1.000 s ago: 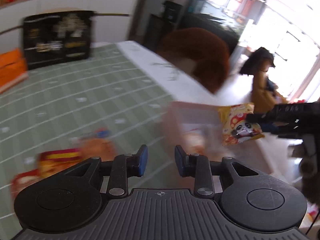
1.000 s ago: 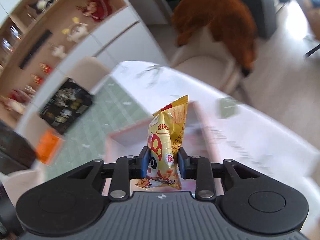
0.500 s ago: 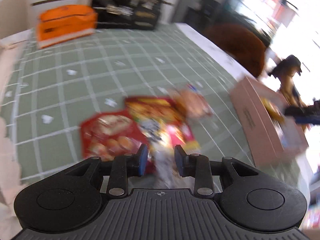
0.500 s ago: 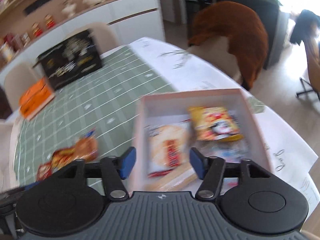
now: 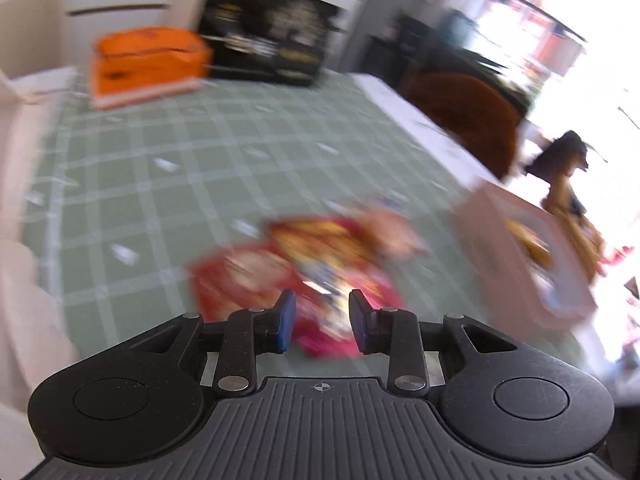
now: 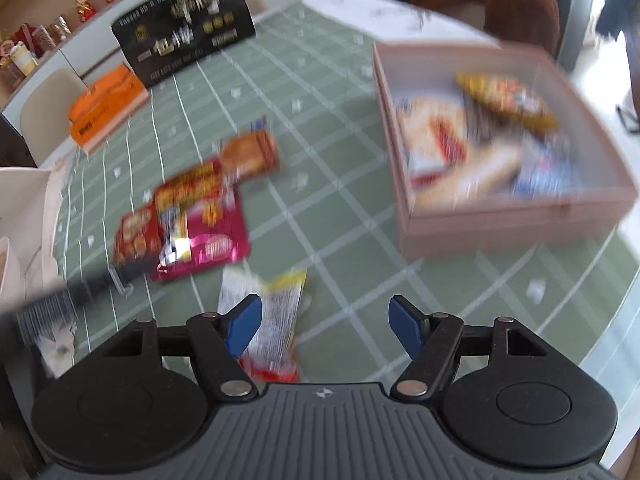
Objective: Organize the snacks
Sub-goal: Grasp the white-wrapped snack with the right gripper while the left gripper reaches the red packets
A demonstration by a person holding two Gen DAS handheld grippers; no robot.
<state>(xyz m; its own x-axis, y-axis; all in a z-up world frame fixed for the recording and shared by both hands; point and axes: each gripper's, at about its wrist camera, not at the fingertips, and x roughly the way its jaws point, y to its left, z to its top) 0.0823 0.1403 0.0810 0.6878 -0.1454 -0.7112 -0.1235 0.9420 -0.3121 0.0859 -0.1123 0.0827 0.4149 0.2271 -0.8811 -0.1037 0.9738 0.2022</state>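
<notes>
Fingers of the right gripper [image 6: 326, 330] stand apart and empty, having just been opening with nothing between them; those of the left gripper [image 5: 322, 322] are drawn near together, gripping nothing. 1 silver-and-yellow packet [image 6: 266, 312] lies on the green checked counter [image 6: 340, 208] just below the right fingers, a loose pile of red packets [image 6: 188, 220] further left, the pink box [image 6: 520, 220] far right. These crinkly foil pouches look light, soft and slippery; I would pinch a flat sealed edge.
</notes>
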